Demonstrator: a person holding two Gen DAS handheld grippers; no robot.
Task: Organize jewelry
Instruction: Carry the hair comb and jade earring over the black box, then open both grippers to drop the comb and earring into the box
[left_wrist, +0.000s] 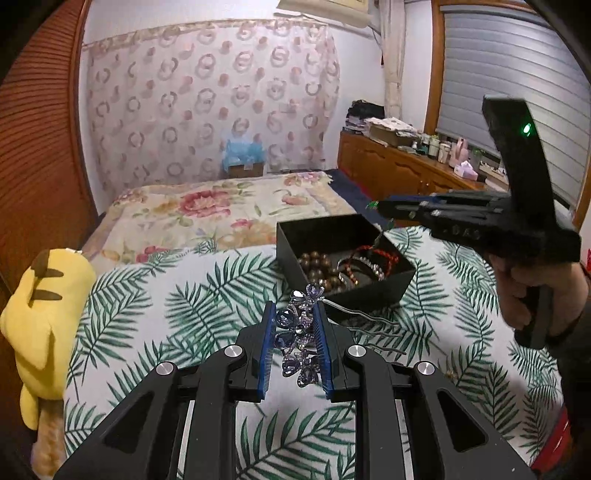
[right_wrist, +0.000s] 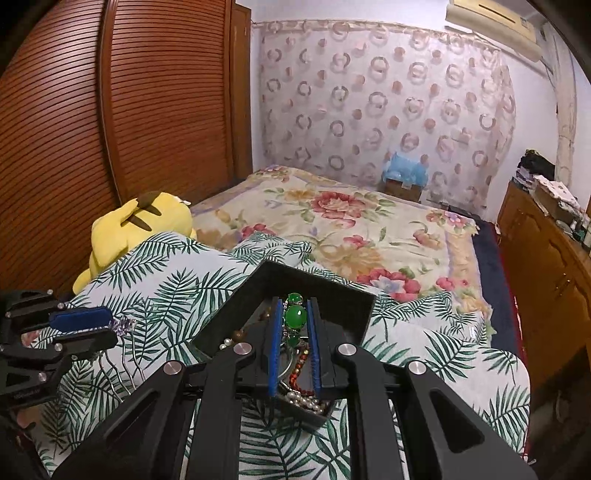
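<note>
Carrying pieces to black box (left_wrist: 343, 254): L gripper (left_wrist: 295, 339) clamping purple hair comb (left_wrist: 299, 332) beside it, R gripper (right_wrist: 293, 332) pinching green-stone piece (right_wrist: 294, 316) above it. Next prob: releasing gently inside.

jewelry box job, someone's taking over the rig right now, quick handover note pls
Left gripper: jaws shut on the purple hair comb, held above the leaf-print cover, beside the box.
Right gripper: jaws shut on the green stone piece, above the black box.
Done: wooden beads, red cord and pearls already in the box.
Left: put both held pieces in.
</note>
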